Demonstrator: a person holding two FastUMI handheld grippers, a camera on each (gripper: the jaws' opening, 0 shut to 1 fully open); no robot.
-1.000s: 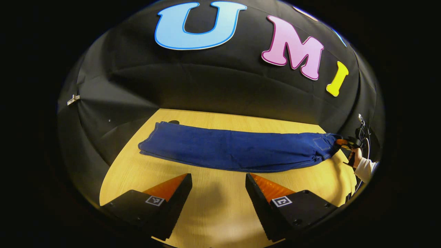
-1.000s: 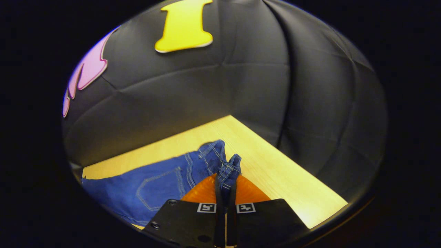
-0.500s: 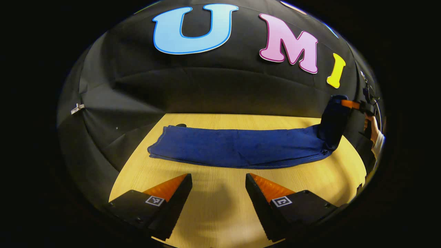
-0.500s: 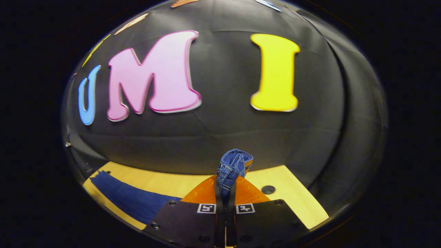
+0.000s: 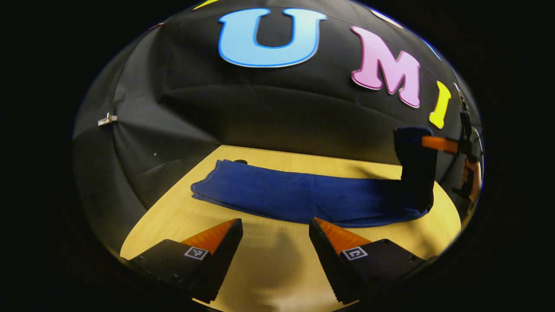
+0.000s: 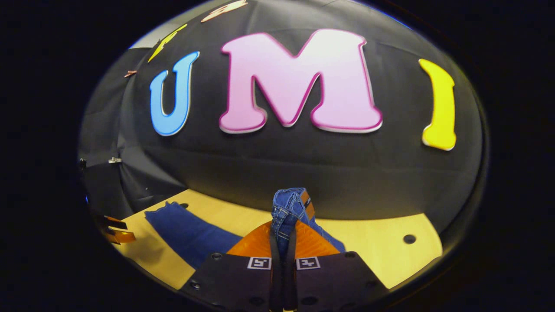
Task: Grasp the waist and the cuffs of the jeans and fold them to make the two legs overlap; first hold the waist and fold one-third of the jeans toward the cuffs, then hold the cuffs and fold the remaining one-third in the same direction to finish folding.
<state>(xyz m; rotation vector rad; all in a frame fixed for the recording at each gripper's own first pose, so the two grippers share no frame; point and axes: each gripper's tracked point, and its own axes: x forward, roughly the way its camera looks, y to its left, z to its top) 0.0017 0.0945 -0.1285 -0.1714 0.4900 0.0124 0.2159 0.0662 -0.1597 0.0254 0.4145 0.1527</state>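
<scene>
We've got the jeans (image 5: 303, 197) lying lengthwise on the table (image 5: 269, 264), legs already stacked one on the other, cuffs (image 5: 208, 184) flat at the far-left end in the left gripper view. The waist (image 6: 288, 208) is off the table: our right gripper (image 6: 282, 242) has both fingers pinched tight on the waistband, denim bunched up above the tips in the right gripper view. From the left gripper view we see that same end of the jeans hanging as a vertical flap at the right, w/ the right gripper (image 5: 438, 144) holding its top and a hand (image 5: 470, 177) behind it, dim at the edge.

Our left gripper (image 5: 275, 227) hovers over bare table just in front of the jeans' near edge, fingers spread wide, nothing btwn them, not touching cloth. It also shows small at the left edge of the right gripper view (image 6: 115, 229).

No containers here; table holds just the jeans. Small dark holes (image 6: 409, 238) dot the tabletop.
</scene>
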